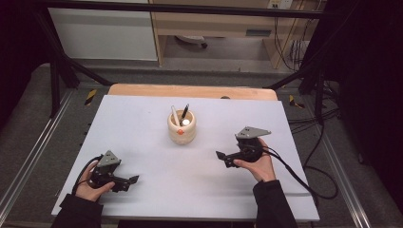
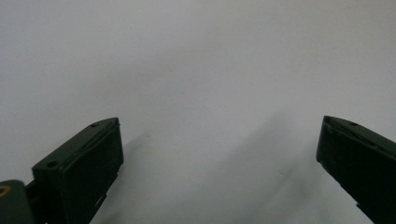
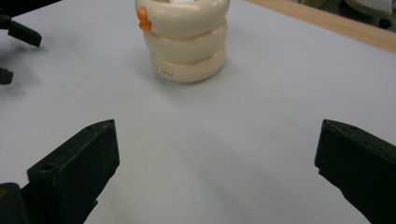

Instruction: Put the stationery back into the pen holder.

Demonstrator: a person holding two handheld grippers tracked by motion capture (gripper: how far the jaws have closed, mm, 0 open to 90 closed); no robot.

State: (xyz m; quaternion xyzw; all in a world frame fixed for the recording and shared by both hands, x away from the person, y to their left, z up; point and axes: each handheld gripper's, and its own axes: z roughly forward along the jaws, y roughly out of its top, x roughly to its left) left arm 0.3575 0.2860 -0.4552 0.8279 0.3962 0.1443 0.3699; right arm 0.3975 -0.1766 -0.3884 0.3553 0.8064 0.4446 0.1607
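high view: cream holder (image 1: 182, 127), three stacked rings in shape, stands upright mid-mat (image 1: 142, 118). two pens in it, a white pen (image 1: 175, 115) and a black pen (image 1: 184, 113), both leaning, tips out the top. small orange knob (image 1: 180, 131) on the near side. right gripper (image 1: 221, 160) low over the mat, near the holder's right, jaws pointed left. left gripper (image 1: 134, 183) at the near-left corner, well apart from the holder. nothing in either.

left gripper view: jaws spread wide, only bare mat (image 2: 196, 70) between them, shadows faint. nothing pinched.

right gripper view: jaws spread wide and empty. holder (image 3: 184, 39) ahead and a little left of centre, upright, knob (image 3: 143, 19) on its upper ring, small print low on the base ring. left gripper's jaw tips (image 3: 18, 35) at far left edge.

handling, as judged: holder looks glazed or hard plastic, so stiff, smooth, likely slippery; bulged rings would let flat pads slide. likely too wide for an easy pinch across the body; the rim wall looks the better hold. pens look light, thin, rigid, and free to rattle. take one by the shaft above the rim and lift straight up, or the holder may tip.
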